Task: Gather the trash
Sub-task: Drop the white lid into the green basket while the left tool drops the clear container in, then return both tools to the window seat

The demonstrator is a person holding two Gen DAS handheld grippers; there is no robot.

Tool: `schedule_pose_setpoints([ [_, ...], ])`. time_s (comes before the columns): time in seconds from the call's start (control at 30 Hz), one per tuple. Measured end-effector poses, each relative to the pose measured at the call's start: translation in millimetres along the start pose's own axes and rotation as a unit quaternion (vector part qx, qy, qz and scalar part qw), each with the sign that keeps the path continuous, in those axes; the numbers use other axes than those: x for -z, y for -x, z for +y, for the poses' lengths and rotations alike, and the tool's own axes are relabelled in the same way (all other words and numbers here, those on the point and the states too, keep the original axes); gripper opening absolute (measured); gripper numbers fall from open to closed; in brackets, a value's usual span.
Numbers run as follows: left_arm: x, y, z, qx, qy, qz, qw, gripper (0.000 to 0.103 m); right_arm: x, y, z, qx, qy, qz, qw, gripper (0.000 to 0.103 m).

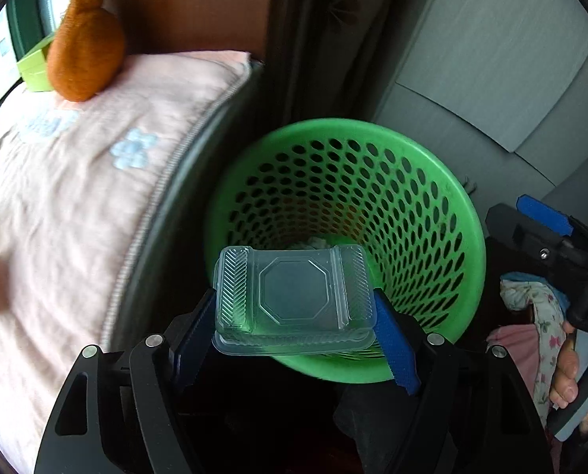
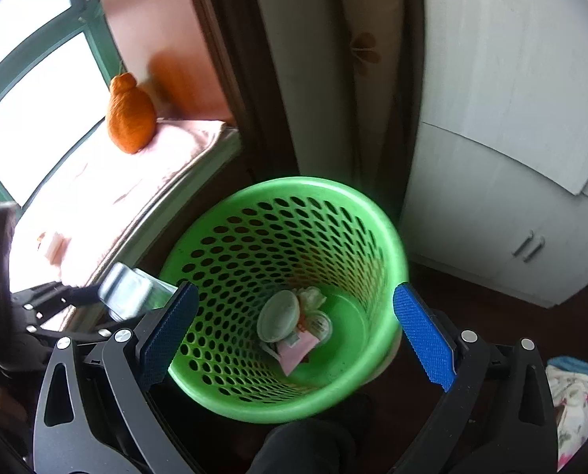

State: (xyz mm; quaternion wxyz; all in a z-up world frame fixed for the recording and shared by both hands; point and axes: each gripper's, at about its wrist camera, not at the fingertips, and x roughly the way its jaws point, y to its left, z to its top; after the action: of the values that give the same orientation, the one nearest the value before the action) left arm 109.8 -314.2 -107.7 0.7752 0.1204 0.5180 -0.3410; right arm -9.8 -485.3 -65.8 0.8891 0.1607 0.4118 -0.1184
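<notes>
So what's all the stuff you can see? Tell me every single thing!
Basket: one, green, holey, on the floor beside the bed.
Trash in basket: several pieces, white and pink, at its bottom.
Plastic container: one, clear, above the basket's near rim.
Bed cover: one, pink, flowered, left.
Orange stuffed thing: one, on the bed.
Green box: one, behind it.
Cabinet: one, white, right.
Left gripper: blue pads, clamped on the container.
Right gripper: blue pads, open, empty.

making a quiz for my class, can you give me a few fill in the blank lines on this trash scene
1. The left gripper holds a clear plastic ____.
2. The bin is coloured ____.
3. The right gripper holds ____.
4. The orange stuffed toy lies on a ____ blanket.

Missing words: box; green; nothing; pink
</notes>
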Motion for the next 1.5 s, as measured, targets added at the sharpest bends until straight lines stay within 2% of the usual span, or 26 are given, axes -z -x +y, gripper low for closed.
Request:
schedule_pose_setpoints([
  [0.1, 0, -10, -10, 0.014, -0.001, 0.010, 0.9998, 0.075, 2, 2, -8, 0.000, -0.012, -0.003, 1.000, 0.098],
  [0.17, 1, -13, -15, 0.021, 0.001, 0.012, 0.9997, 0.081, 3, 4, -12, 0.000, -0.018, -0.004, 1.000, 0.098],
  [0.43, 6, -3, -12, 0.042, 0.017, -0.001, 0.9990, 0.083, 7, 11, -11, -0.008, -0.027, -0.007, 1.000, 0.098],
  [0.63, 15, 32, 12, 0.020, 0.040, -0.027, 0.9986, 0.083, 5, 17, 6, -0.025, -0.018, -0.013, 0.999, 0.098],
  [0.9, 41, 83, 61, -0.033, 0.079, -0.065, 0.9942, 0.083, -2, 13, 57, -0.057, 0.027, -0.008, 0.998, 0.098],
  [1.1, 65, 109, 109, -0.080, 0.122, -0.080, 0.9861, 0.083, -7, 3, 109, -0.082, 0.073, 0.003, 0.994, 0.098],
  [1.23, 82, 121, 146, -0.108, 0.161, -0.082, 0.9776, 0.083, -8, -5, 147, -0.106, 0.102, 0.011, 0.989, 0.098],
  [1.5, 109, 145, 225, -0.156, 0.247, -0.089, 0.9523, 0.080, -9, -23, 211, -0.142, 0.140, 0.028, 0.980, 0.098],
])
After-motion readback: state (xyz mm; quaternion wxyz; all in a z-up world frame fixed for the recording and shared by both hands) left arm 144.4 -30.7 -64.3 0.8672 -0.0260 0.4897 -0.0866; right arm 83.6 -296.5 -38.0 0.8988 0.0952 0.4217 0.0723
